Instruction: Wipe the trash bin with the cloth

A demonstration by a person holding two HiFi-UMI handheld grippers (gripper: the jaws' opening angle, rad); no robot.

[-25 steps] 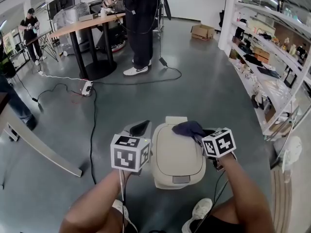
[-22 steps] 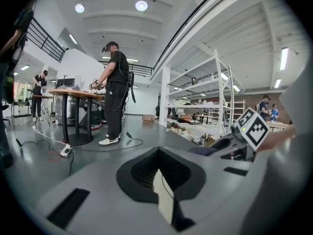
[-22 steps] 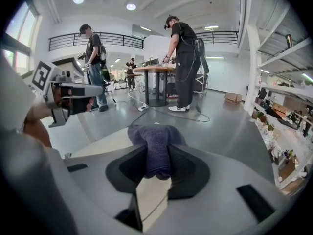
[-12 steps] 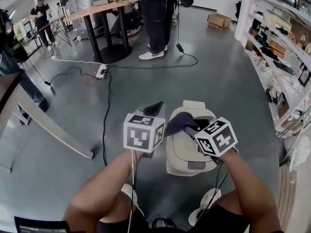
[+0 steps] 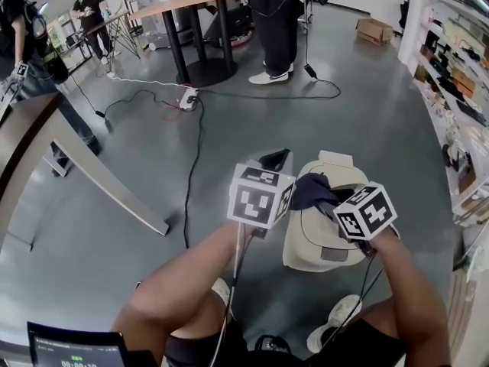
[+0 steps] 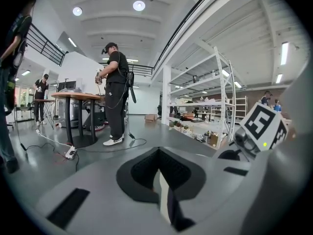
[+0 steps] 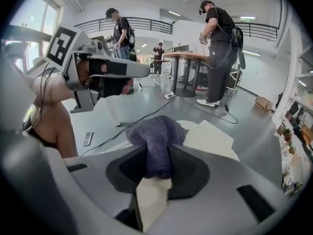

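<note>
Item: trash bin (image 5: 327, 239), cream, lid closed, standing on the grey floor (image 5: 153, 167) just ahead of the person's feet. Change noted: over the last second the cloth (image 5: 309, 189), dark purple, has gone from the far right of the lid to its far left edge. The head view has also swung, so the bin now sits right of centre. Reading: a wiping stroke across the back of the lid appears under way; the near half of the lid and the sides look still to do. Right tool (image 5: 327, 205): jaws clamped on a bunched fold of the cloth, the rest spilling forward over the lid. Left tool (image 5: 275, 159): jaws together, nothing between them, held just beside the bin's left side and pointing out into the room. Surface: smooth floor with a sheen; a black cable (image 5: 195, 151) runs past the bin to a power strip (image 5: 188, 98). Room: wooden worktop (image 5: 183, 2) on a black pedestal with a person (image 5: 276, 21) standing at it; shelving (image 5: 458, 75) along the right; a cardboard box (image 5: 374, 29) beyond.
</note>
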